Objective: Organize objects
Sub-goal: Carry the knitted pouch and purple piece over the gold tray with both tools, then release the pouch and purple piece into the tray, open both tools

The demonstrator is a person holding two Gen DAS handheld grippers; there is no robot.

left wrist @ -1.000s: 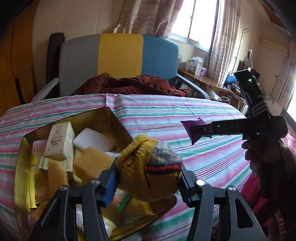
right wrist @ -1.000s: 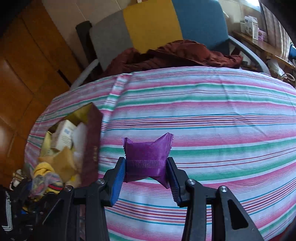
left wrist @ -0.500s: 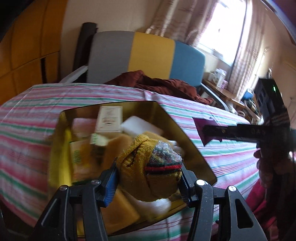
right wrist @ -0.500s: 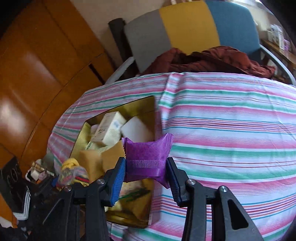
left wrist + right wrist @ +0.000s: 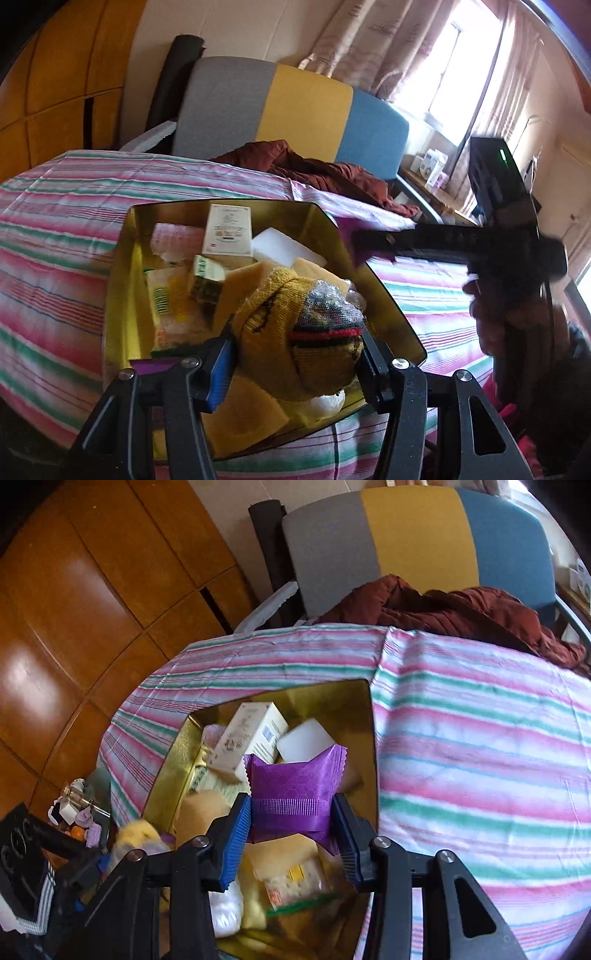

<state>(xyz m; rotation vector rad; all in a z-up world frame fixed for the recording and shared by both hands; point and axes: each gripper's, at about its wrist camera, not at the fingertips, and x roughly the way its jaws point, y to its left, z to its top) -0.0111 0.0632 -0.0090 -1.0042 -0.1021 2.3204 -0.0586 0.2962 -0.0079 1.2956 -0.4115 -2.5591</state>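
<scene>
Both claws have swung over the gold box [image 5: 166, 771] (right claw [image 5: 291, 808] came from bare tablecloth).

Your left tongs [image 5: 295, 354] sit at the bottom of the left wrist view, fingers reaching forward and closed from both sides on a yellow knitted bundle [image 5: 295, 332]; the blue-ribbed pad [image 5: 220, 373] of the left finger presses its flank. Your right tongs [image 5: 291, 834] are likewise closed, gripping a purple packet [image 5: 295, 794] across its lower half between blue-ribbed pads [image 5: 234, 842]. In the left wrist view your right tongs [image 5: 354, 242] enter from the right, held level and blurred, with your right hand [image 5: 491, 314] wrapped round the handle below. In the right wrist view your left tongs [image 5: 122, 853] lie low at the left edge.
</scene>
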